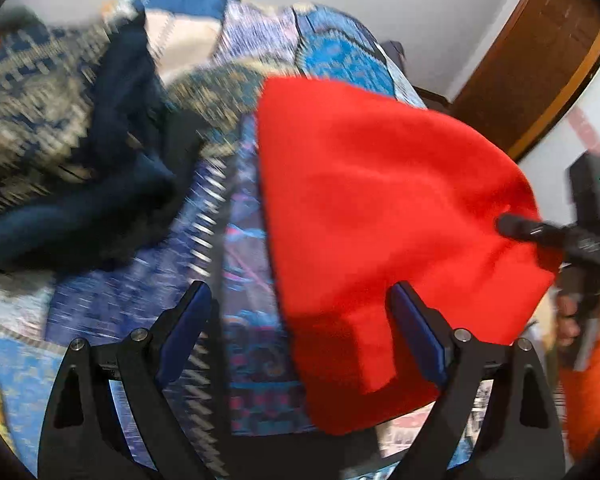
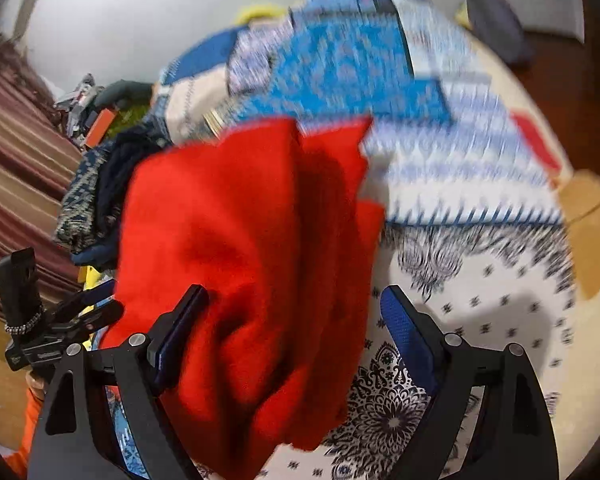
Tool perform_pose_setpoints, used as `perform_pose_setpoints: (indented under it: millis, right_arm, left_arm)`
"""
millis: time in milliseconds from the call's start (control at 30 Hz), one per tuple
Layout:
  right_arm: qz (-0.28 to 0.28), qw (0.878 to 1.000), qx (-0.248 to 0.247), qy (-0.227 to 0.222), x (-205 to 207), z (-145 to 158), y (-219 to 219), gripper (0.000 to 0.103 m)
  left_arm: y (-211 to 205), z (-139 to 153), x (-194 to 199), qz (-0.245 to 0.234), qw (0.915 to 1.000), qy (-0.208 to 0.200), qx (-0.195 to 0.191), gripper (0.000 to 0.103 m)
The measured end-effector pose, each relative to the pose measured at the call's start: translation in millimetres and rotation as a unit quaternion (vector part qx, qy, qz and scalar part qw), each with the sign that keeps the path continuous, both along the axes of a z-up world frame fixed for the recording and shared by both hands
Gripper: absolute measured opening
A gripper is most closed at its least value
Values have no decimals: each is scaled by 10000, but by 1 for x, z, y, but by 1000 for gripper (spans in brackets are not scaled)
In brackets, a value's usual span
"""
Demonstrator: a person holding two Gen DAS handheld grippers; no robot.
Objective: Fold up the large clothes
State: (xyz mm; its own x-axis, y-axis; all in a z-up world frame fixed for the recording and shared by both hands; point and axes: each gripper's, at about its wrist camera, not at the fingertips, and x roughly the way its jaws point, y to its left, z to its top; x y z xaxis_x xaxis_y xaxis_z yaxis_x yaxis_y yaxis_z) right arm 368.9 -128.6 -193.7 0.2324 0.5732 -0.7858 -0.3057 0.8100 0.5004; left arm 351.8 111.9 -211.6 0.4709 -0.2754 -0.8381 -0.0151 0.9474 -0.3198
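From the left wrist, the left gripper (image 1: 300, 320) has its jaws wide apart above a red cloth (image 1: 380, 216) lying on a blue patterned bedspread (image 1: 244, 272).

From the right wrist, the right gripper (image 2: 296, 320) is spread wide too, with the red cloth (image 2: 240, 240) bunched between its fingers (image 2: 404, 328), not pinched.
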Motion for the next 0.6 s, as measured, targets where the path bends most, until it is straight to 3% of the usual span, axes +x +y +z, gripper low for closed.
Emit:
perform_pose_setpoints:
  millis: [167,233,467,600]
  right_arm:
    - [-19,9952,743,632,9,-34,-11,86]
    - [41,9938,921,618,11,-35,-12,87]
    - [74,9883,1347,708,19,-36,2,87]
    - [145,9845,1495,906,16,-35,4,69]
  left_arm:
    - [4,-20,19,-112,9954,232,-926,91]
    - [3,-28,29,-148,9923,318,-1190,91]
    - [-9,-27,50,-279,9926,236,-1158,93]
    - [-13,-26,51,-350,9895,216,-1386,84]
